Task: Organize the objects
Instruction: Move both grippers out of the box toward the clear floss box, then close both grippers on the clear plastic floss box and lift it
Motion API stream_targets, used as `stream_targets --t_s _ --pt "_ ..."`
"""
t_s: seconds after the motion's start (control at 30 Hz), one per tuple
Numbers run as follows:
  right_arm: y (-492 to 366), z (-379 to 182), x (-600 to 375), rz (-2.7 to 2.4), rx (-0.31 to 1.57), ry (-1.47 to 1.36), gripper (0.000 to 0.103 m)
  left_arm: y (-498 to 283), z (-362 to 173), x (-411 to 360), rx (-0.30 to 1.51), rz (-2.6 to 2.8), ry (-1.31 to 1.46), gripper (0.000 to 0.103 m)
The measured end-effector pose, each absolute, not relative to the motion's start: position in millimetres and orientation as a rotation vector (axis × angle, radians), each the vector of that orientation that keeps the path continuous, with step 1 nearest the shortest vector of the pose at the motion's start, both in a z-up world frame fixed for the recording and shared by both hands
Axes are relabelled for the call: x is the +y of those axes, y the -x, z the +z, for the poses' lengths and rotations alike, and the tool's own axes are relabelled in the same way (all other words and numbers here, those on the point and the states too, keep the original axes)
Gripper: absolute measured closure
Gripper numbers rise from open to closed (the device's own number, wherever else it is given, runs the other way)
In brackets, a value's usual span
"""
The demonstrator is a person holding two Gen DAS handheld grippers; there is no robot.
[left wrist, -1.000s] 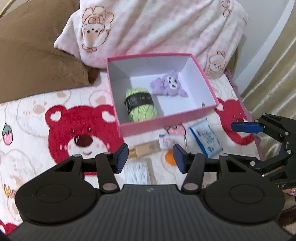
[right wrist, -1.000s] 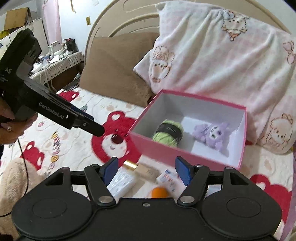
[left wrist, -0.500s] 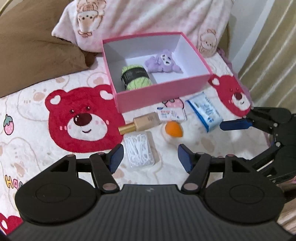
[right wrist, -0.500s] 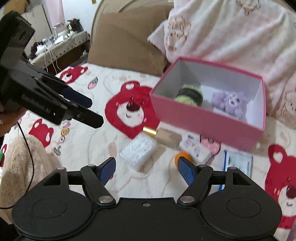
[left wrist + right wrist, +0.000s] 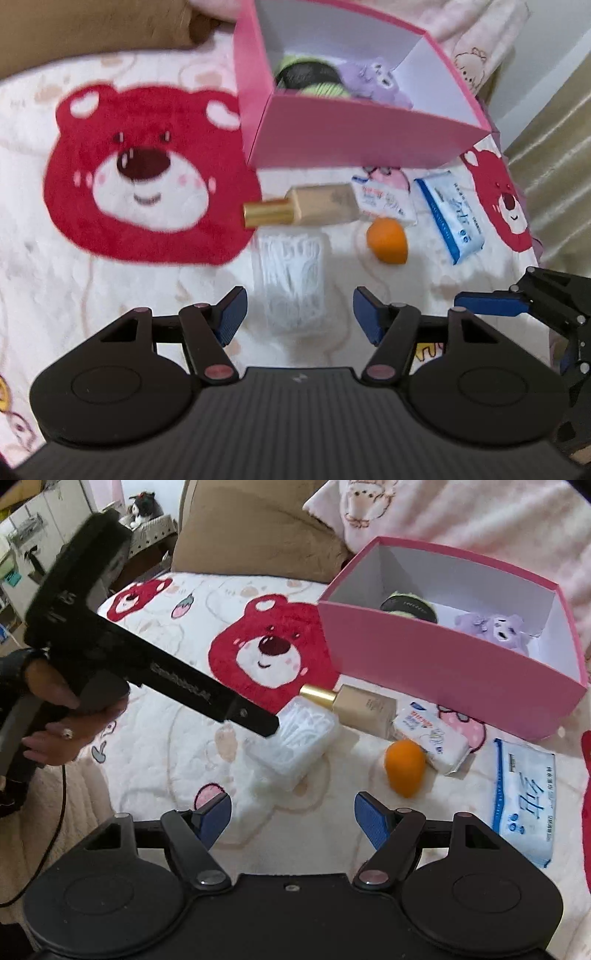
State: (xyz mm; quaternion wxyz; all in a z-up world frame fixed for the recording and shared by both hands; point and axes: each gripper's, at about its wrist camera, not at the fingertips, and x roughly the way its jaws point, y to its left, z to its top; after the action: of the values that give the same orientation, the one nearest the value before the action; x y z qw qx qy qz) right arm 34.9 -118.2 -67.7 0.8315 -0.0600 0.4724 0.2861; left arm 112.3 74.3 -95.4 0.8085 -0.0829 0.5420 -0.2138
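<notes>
Pink box (image 5: 354,144) holding yarn, left gripper (image 5: 298,314) closing empty, right gripper (image 5: 292,821) wide

Ahead of the left gripper (image 5: 298,314) lies a floss-pick box (image 5: 291,277), a bottle (image 5: 303,208) beyond it, a sponge (image 5: 388,240) to the right.

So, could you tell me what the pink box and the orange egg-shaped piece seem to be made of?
Pink box: probably cardboard, matte pink outside, white inside, with thin straight walls and crisp folded corners. Orange egg-shaped piece: likely soft foam sponge, judging by its dull, shine-free surface; I cannot confirm softness by sight.
</notes>
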Motion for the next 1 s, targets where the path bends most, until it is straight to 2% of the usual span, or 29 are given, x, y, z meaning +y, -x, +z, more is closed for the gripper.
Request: stream_targets --t_s 0.13,0.27,0.43,0.6,0.83,1.0 --pt "-38.3 -74.8 -105.1 0.631 1.002 0.119 0.025 -107.7 -114.4 74.3 1.159 -0.477 0.211 0.043" --pt "-36.9 -82.1 -91.0 0.614 0.942 0.137 0.025 -106.3 -126.4 73.7 1.134 -0.433 0.235 0.058" --pt "-40.6 -92.8 -85.1 0.605 0.92 0.139 0.025 -114.0 -137.6 86.9 1.11 -0.403 0.319 0.066" --pt "-46.4 -105.4 -72.9 0.591 0.908 0.151 0.025 -115.9 -154.3 91.2 1.234 -0.516 0.555 0.077" --pt "-43.9 -116.8 -66.3 0.496 0.893 0.258 0.025 -102.7 -154.2 79.2 1.206 -0.49 0.535 0.078" --pt "-57.0 -130.6 -68.2 0.492 0.892 0.321 0.026 -107.6 -150.9 82.6 1.097 -0.438 0.454 0.069"
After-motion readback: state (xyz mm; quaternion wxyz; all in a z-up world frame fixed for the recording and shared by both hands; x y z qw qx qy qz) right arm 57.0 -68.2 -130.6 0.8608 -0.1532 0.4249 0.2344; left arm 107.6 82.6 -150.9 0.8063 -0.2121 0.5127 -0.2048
